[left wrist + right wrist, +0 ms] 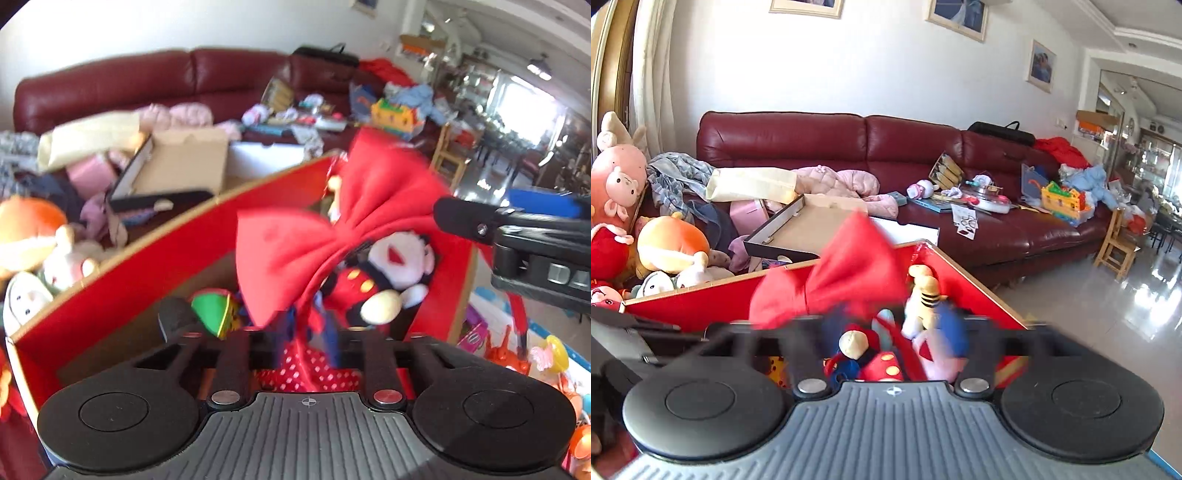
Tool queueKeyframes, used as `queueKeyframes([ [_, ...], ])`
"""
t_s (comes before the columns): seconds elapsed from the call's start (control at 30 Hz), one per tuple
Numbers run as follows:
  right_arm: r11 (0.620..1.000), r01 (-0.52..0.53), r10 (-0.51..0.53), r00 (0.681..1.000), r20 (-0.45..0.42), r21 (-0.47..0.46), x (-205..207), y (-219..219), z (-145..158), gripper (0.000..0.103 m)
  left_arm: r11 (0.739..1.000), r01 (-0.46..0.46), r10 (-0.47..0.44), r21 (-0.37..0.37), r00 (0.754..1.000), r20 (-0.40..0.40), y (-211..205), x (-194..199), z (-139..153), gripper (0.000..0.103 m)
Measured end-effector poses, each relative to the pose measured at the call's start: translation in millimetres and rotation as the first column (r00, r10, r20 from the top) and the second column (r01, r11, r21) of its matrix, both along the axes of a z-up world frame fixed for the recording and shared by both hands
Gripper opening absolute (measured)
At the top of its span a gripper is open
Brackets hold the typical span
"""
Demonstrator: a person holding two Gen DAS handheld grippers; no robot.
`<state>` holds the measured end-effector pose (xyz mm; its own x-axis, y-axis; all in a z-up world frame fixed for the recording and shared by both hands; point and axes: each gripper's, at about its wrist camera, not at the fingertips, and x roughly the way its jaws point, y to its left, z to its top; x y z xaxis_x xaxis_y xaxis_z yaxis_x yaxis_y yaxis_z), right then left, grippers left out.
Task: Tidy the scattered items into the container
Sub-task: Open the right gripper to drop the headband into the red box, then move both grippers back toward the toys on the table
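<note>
A red cardboard box (110,295) is filling mid-frame, holding a Mickey Mouse plush (384,280) and a polka-dot toy beneath a big red bow (332,229). The left gripper (295,332) is seemingly pinching the bow's blurred band; the right gripper (886,332) is too smeared to judge.

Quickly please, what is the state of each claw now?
Left claw: looks open.
Right claw: cannot be told, too blurred.
</note>
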<state>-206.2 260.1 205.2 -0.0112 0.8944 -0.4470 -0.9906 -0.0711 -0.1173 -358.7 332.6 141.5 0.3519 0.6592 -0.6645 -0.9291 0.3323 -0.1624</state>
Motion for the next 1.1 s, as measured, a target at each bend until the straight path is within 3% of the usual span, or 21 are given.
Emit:
queueKeyframes([
  [0.03,1.0,0.01,-0.01,1.0,0.009,0.008,0,1,-3,0.089,1.0,-0.004,0.004,-0.012,1.0,-0.007,1,0,-4,0.08],
  [0.1,1.0,0.006,-0.006,1.0,0.007,-0.012,1,0,-8,0.089,1.0,0.0,0.0,-0.019,1.0,-0.026,-3,3,-12,0.087],
  [0.37,0.994,0.037,-0.042,0.998,-0.05,-0.105,6,11,-27,0.089,0.998,0.011,-0.014,-0.062,0.999,-0.052,-2,11,-24,0.092],
  [1.1,0.993,0.009,-0.022,0.994,-0.111,-0.119,0,1,-23,0.092,1.0,0.0,-0.003,-0.025,0.993,-0.115,-8,19,-22,0.092],
])
